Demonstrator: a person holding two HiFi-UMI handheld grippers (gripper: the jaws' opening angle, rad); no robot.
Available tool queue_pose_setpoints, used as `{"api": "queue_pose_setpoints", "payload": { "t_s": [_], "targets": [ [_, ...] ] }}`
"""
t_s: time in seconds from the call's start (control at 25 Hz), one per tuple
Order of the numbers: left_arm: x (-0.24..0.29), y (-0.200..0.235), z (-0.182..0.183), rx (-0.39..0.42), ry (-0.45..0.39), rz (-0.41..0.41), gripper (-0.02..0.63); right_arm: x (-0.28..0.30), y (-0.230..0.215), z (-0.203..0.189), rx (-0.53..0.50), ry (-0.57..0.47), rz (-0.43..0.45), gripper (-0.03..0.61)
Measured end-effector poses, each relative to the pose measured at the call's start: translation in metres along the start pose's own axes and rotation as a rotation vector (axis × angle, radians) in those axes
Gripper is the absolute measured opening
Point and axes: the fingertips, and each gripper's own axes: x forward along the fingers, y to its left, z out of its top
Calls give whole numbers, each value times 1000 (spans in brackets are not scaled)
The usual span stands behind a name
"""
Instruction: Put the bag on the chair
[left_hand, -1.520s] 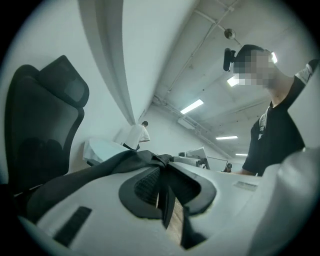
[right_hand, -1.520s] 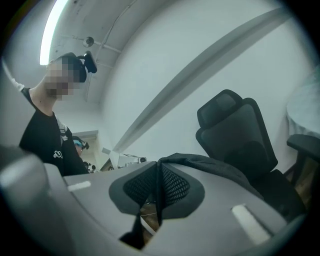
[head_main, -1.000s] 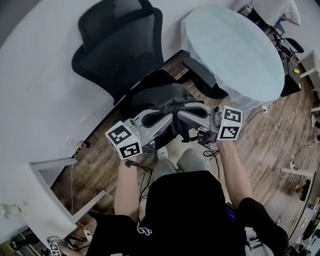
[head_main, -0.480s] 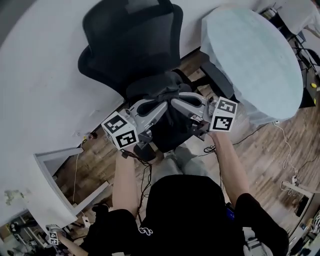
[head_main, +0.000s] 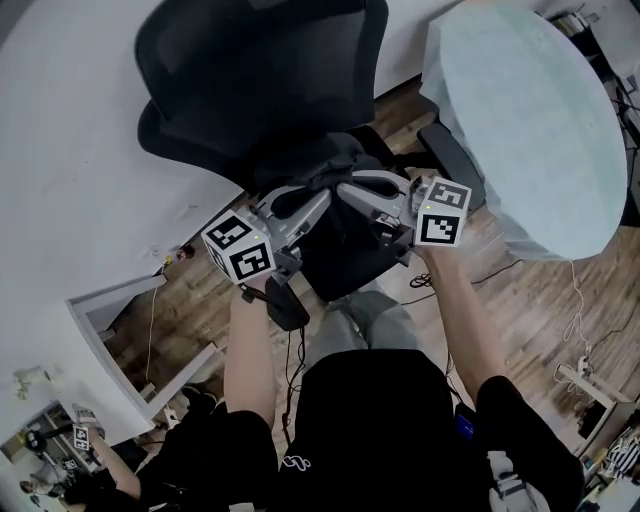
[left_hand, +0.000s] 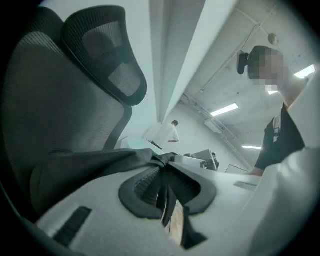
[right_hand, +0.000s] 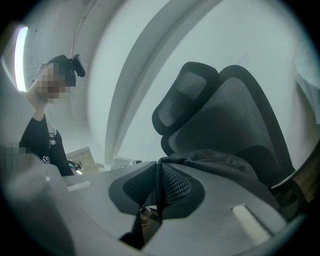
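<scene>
Both grippers hold the bag (head_main: 332, 165) up between them, just in front of the chair (head_main: 250, 80). The left gripper (head_main: 312, 200) comes in from the lower left and the right gripper (head_main: 352, 190) from the right. Their tips nearly meet at the bunched top of the bag.

In the left gripper view, the left gripper (left_hand: 162, 185) has its jaws nearly together, clamped on a thin dark strap of the bag (left_hand: 90, 165). The dark cloth spreads off to the left over the jaw. Behind it rise the mesh back of the chair (left_hand: 50, 100) and its headrest (left_hand: 110, 55).

In the right gripper view, the right gripper (right_hand: 156, 185) is likewise pinched on a strap. The bag (right_hand: 215, 162) lies crumpled just past the jaws, to the right. The chair (right_hand: 235, 115) and its headrest (right_hand: 185, 95) stand close behind.

From the head view, the bag hangs over the seat (head_main: 350, 255), near the foot of the backrest. Whether its bottom touches the seat cannot be told, since dark cloth and dark seat run together. One armrest (head_main: 286, 305) shows below the left gripper, and another (head_main: 455, 170) lies beside the right gripper's cube (head_main: 443, 212).

A round table (head_main: 530, 110) with a pale cover stands to the right of the chair, on a wood floor (head_main: 520, 290).
</scene>
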Motion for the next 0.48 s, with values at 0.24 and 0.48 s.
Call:
{"api": "queue_pose_setpoints", "payload": {
  "t_s": [0.24,0.48],
  "targets": [
    [25,56,-15,-66,51,39,43,6,-62,-9,29,93,-115,44],
    [41,102,-15,-177,-54,58,41,15,-110,-5,42,82,-151,49]
  ]
}}
